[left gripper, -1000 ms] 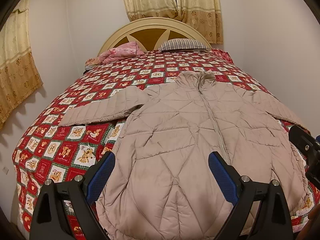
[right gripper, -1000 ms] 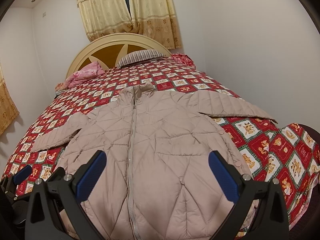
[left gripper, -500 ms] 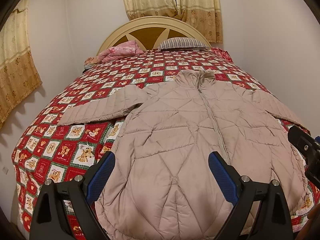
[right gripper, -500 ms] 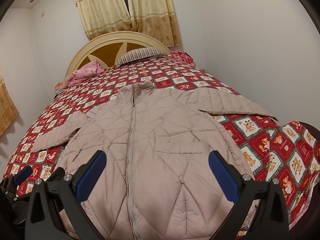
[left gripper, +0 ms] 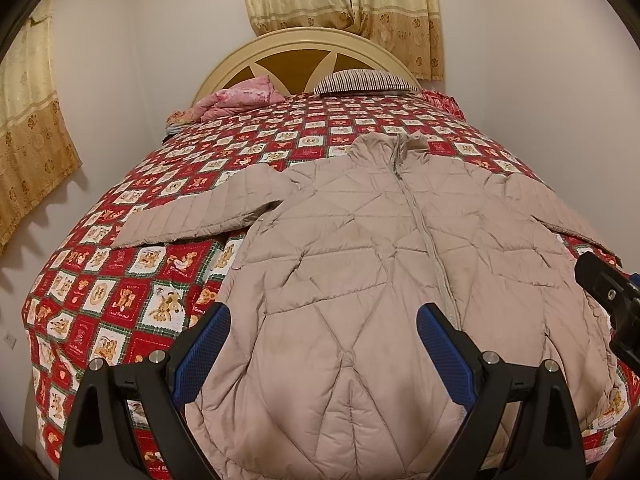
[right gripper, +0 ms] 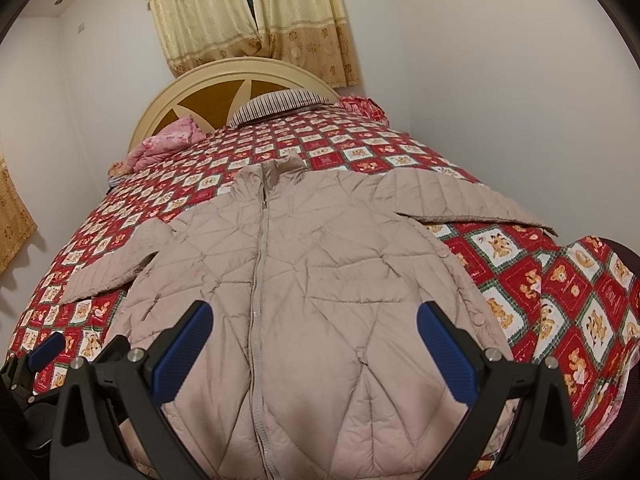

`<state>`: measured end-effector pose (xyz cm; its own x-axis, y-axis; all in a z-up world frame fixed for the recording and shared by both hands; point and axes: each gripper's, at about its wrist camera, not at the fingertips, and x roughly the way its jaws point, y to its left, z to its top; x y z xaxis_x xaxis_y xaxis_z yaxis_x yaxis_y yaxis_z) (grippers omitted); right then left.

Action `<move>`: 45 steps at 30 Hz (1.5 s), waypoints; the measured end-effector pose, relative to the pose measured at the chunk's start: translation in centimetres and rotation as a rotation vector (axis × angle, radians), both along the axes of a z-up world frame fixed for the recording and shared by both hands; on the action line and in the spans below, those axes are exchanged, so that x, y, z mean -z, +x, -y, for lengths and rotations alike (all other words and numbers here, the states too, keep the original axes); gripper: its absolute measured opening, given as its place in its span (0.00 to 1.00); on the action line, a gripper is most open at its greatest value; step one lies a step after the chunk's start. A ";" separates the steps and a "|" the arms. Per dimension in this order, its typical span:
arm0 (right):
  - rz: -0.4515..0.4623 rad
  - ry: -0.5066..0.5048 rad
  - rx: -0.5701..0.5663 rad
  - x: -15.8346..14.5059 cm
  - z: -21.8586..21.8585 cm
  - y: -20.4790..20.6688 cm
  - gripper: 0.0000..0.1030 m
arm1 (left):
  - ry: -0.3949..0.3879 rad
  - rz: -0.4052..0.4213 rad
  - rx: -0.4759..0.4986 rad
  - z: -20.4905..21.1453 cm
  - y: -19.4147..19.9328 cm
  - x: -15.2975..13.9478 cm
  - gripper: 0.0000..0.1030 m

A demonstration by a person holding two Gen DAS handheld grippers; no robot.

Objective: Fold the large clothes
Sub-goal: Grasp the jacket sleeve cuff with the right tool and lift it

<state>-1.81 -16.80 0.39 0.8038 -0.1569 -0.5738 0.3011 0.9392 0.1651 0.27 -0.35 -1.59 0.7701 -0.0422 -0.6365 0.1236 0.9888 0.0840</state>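
A beige quilted zip-front puffer jacket (left gripper: 372, 280) lay flat, sleeves spread, on the red patchwork bedspread (left gripper: 120, 292), hem at the near edge. The left gripper (left gripper: 323, 354) and right gripper (right gripper: 314, 354) hung spread wide, holding nothing, above the hem.

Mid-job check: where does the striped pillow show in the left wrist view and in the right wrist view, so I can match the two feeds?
Left wrist: striped pillow sits upper centre, right of the pink bedding.
Right wrist: striped pillow sits upper left of centre, below the curtain.
Shared landmark: the cream arched headboard directly behind it.
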 end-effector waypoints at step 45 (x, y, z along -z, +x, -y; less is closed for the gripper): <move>-0.162 0.613 0.745 10.3 44.7 7.1 0.68 | -0.295 -0.193 -0.271 -9.1 23.5 11.6 0.92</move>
<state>5.26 -61.46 -9.88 0.5244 -0.2301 -0.8198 0.8444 0.2647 0.4658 23.80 8.76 -13.23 0.6467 -0.0560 -0.7607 -0.1580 0.9658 -0.2054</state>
